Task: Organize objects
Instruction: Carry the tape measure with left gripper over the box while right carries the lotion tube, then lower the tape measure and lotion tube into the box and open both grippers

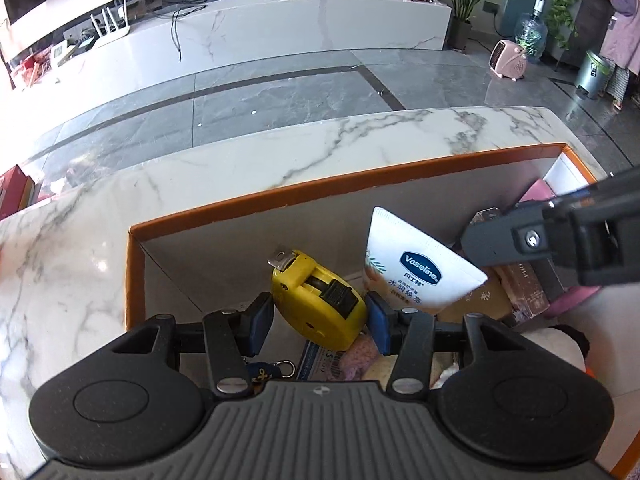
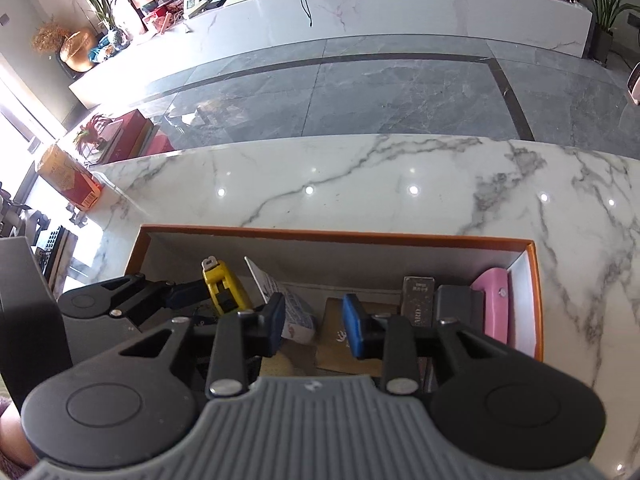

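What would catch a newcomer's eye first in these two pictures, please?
Probably the yellow tape measure, gripped between the blue fingers of the left gripper inside the orange-rimmed box on the marble table. Right beside it a white Vaseline tube stands among other clutter, and a pink case lies at the box's right end.

The orange-rimmed box [image 2: 535, 304] is crowded along its right end, where a pink case [image 2: 493, 308], a grey block [image 2: 456, 303] and a silver pack [image 2: 418, 300] stand side by side against the wall. At the left end the yellow tape measure [image 1: 316, 300] fills the gap between the left gripper [image 1: 320, 320] pads, with the Vaseline tube [image 1: 416, 268] leaning just beside it. The marble tabletop [image 2: 360, 184] beyond the box's far wall is open.
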Motion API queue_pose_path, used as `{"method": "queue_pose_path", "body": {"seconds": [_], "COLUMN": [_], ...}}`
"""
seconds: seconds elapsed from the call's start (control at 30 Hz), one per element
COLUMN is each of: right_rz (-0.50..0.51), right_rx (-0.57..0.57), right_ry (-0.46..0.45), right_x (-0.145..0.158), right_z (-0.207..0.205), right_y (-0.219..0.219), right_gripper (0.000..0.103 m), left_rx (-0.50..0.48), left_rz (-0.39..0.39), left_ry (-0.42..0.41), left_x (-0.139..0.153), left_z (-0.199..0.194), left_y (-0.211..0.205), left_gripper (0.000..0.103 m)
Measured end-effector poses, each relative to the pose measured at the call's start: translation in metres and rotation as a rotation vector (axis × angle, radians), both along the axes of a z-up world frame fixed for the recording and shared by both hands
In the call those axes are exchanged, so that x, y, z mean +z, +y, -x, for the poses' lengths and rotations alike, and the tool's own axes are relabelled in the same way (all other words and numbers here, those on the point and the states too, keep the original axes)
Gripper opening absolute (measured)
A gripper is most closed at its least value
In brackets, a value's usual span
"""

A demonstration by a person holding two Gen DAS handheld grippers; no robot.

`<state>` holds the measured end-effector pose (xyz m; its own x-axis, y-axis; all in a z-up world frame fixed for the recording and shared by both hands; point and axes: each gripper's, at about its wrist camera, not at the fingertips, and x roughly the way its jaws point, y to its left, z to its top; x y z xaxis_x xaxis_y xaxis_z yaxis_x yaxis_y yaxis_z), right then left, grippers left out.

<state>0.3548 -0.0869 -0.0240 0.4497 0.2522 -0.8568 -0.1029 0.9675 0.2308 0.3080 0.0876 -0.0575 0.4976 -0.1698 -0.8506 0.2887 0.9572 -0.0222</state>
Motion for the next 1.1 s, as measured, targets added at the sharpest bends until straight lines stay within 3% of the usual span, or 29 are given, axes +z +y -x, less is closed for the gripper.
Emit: {"method": "queue_pose_path", "body": {"seconds": [0.2,0.27,0.43,0.63,0.9,1.1], "right_rz": [0.005,0.003,0.002,-0.011,0.040,0.088], "right_rx": [0.002,0.001,-0.007,-0.009,0.018,0.047], "right_ry": [0.020,0.021,0.020,-0.015,-0.144,-0.296], "right_x": [-0.007,-0.007,-0.002,0.018,0.054,0.079], "right_z": [0.004,0.005,0.013,0.034,0.087,0.143], "right_y": [-0.001,-0.003,-0.008,-0.018,-0.024,-0.029], "right_gripper": [0.034,0.038,0.040,0.043,0.055,0.064], "left_rx": [-0.007,-0.014,0.002,0.041,0.100,0.118], "left_rz": [0.010,0.034,0.051,0.032,0.019,0.019], "left_ry": [-0.005,-0.012,-0.037,-0.134,-0.274,-0.407], "left_x": [0.000,0.003,0.018,0.049,0.101,0.137], "left_z": [0.004,0.005,0.012,0.041,0.094,0.140], "left_y": [0.001,0.001,0.003,0.005,-0.002,-0.012], "left_gripper": [0.063,0.072,0.074,0.074,0.081,0.090]}}
